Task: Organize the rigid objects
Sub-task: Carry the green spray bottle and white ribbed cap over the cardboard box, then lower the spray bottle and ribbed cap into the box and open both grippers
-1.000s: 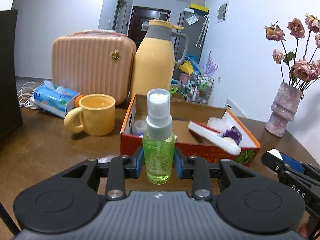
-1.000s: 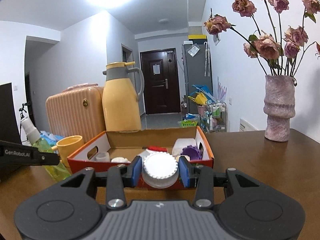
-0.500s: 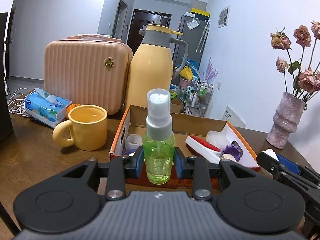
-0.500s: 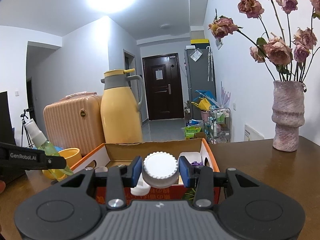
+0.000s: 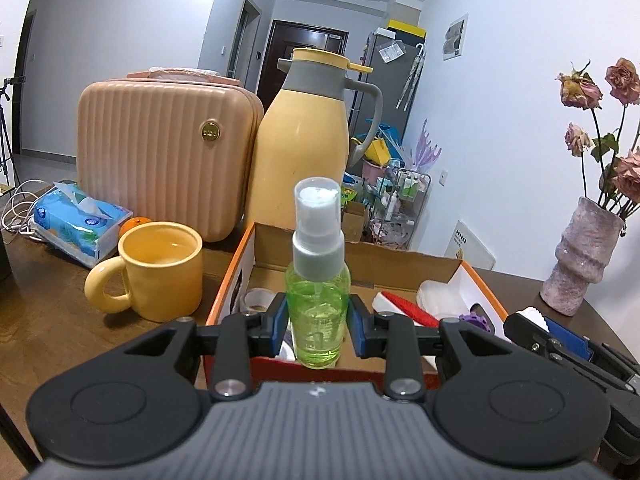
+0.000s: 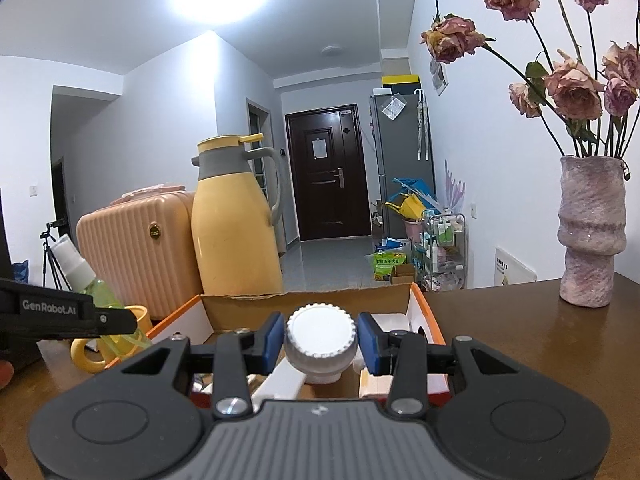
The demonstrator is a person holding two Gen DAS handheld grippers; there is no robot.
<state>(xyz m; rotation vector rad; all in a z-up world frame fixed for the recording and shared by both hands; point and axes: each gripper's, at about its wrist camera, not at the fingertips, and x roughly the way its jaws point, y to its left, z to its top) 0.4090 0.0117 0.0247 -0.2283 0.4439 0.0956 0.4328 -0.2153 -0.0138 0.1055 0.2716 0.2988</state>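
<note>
My left gripper (image 5: 319, 326) is shut on a green spray bottle (image 5: 318, 312) with a clear cap, held upright over the near edge of an orange cardboard box (image 5: 230, 280). The box holds a red and white brush (image 5: 404, 306), a purple item (image 5: 476, 318), a white container (image 5: 438, 296) and a small jar (image 5: 256, 298). My right gripper (image 6: 320, 344) is shut on a white ridged-cap bottle (image 6: 320, 336) above the same box (image 6: 422, 308). The left gripper's arm (image 6: 60, 314) and its spray bottle (image 6: 86, 280) show at the left of the right wrist view.
A yellow mug (image 5: 160, 270), a tissue pack (image 5: 80, 216), a peach case (image 5: 168, 152) and a yellow thermos jug (image 5: 304, 148) stand left of and behind the box on the brown table (image 5: 48, 320). A pink vase with dried roses (image 6: 590, 232) stands at the right.
Both grippers have moved toward the box with their bottles still held. The box, mug and jug now sit nearer and lower in both views.
</note>
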